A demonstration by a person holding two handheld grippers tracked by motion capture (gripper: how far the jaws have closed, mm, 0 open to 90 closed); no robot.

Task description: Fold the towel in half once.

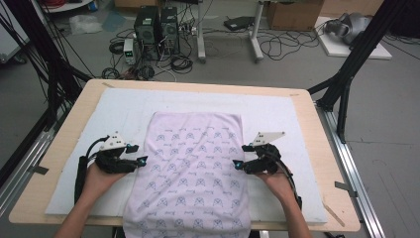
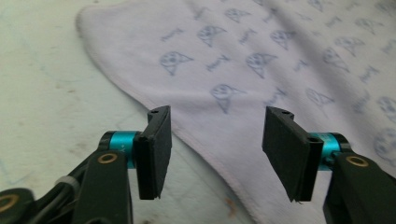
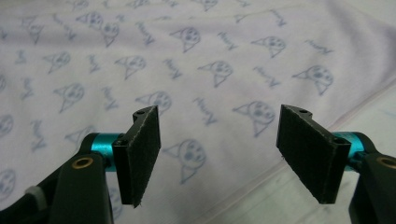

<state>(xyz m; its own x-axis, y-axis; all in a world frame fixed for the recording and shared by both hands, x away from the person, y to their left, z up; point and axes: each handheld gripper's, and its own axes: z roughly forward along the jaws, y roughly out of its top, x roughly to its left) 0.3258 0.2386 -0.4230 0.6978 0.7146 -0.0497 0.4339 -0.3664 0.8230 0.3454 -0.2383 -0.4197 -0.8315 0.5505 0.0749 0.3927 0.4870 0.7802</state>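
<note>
The pale lilac towel [image 1: 190,168], printed with small blue figures, lies flat in the middle of the white mat [image 1: 277,114] on the desk [image 1: 74,119], its near end draping over the front edge. Left tongs [image 1: 139,154] sit at its left hem, jaws apart over the hem, gripping nothing. Right tongs [image 1: 239,155] hover at the right hem, jaws parted too, nothing pinched.

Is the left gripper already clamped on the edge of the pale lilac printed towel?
No: in the left gripper view the left gripper has its jaws apart above the pale lilac printed towel, whose hem runs between them unpinched.
</note>
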